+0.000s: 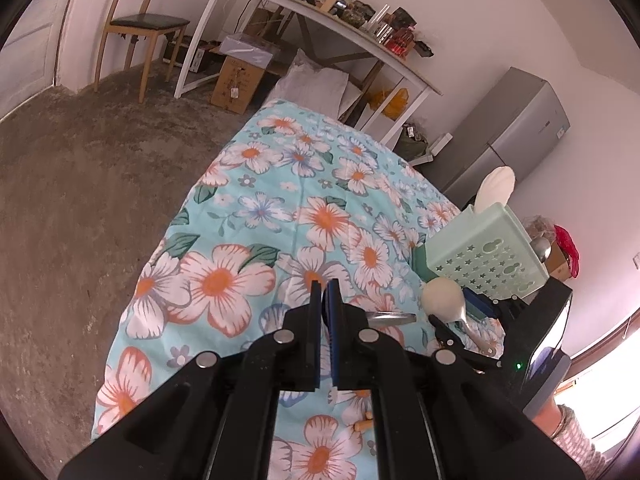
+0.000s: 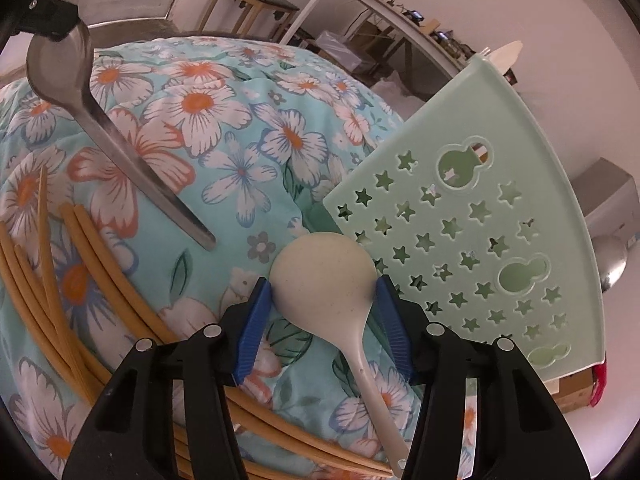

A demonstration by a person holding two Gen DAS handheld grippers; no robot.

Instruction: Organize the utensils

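Left gripper [image 1: 325, 284]: its blue pads are pressed together at the tips. In the right wrist view that gripper enters at 10 o'clock, clamped on the bowl of a metal spoon [image 2: 60, 68], whose handle slants down toward the frame's centre.
Right gripper [image 2: 324, 284]: the pads press on both sides of the bowl of a cream rice paddle [image 2: 324, 276] — gripped, with the handle running back toward 6 o'clock.
Utensil holder [image 2: 480, 216]: pale green plastic pierced with stars and gourd shapes, just beside the paddle at 2 o'clock; a second cream utensil [image 1: 496, 190] stands up out of its top.
Chopsticks [image 2: 44, 252]: a loose bundle lying on the cloth at 8 o'clock in the right wrist view.
Floral cloth [image 1: 280, 184]: turquoise with white and orange flowers — it covers the surface beneath everything.
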